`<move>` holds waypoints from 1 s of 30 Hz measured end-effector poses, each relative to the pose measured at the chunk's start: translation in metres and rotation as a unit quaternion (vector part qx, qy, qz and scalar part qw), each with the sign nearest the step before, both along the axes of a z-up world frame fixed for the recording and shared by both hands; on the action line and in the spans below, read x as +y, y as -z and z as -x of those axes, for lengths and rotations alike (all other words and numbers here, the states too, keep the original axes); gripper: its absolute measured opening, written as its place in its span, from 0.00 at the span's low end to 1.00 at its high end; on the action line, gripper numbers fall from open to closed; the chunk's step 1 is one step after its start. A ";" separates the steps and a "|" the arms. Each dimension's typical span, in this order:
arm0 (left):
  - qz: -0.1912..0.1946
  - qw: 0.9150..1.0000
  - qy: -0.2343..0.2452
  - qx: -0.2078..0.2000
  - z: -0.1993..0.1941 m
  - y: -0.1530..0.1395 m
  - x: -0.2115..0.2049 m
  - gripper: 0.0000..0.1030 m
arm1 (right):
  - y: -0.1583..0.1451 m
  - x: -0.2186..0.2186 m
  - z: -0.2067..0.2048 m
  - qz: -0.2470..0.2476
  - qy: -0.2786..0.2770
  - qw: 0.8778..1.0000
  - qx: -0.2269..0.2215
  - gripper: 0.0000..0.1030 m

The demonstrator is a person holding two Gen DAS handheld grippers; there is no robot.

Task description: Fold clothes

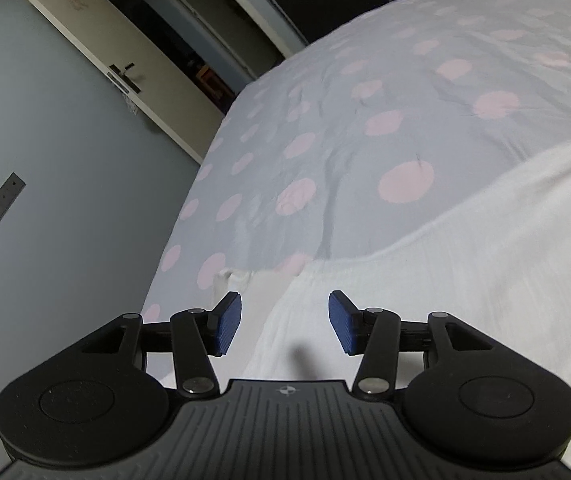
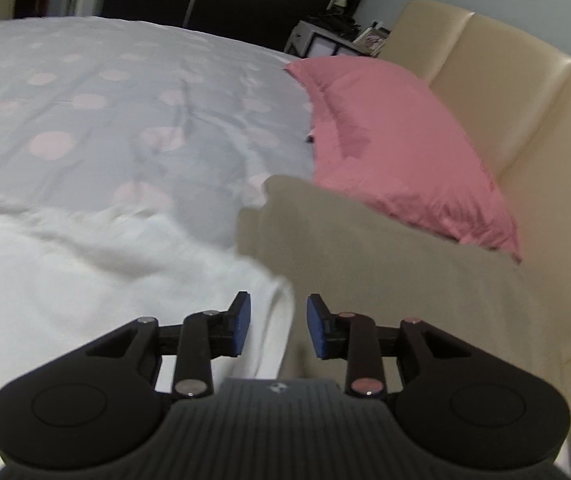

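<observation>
1. Left tool: lower centre of the left wrist view; blue pads set apart, nothing between them; hovers above the white garment's edge.
2. Right tool: lower centre of the right wrist view; pads apart, gripping nothing; poised over the garment's right edge.
3. White garment: spread on the bed, filling the lower right of the left view and the lower left of the right view.
4. Bedsheet: pale grey with pink dots; upper left.
5. Pink pillow: right of centre, against a cream headboard.
6. Beige cloth: lower right, beside the garment.
7. Door: upper left, ajar.
</observation>
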State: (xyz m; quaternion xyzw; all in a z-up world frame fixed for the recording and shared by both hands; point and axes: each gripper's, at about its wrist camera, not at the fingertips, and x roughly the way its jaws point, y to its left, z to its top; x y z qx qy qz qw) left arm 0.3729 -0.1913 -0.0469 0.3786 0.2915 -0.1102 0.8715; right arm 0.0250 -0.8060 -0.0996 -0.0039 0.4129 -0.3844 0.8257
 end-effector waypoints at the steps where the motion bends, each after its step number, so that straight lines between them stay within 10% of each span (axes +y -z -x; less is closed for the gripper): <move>1: 0.001 1.000 0.005 0.002 0.009 -0.004 0.008 0.45 | 0.000 0.008 0.009 -0.007 -0.002 1.000 -0.002 0.35; 17: 0.051 0.995 -0.036 0.072 0.130 -0.011 0.144 0.54 | 0.012 0.115 0.138 -0.176 0.053 0.979 -0.091 0.42; 30: 0.094 0.974 -0.125 0.163 0.135 0.026 0.206 0.47 | 0.039 0.122 0.180 -0.249 0.171 0.936 -0.181 0.43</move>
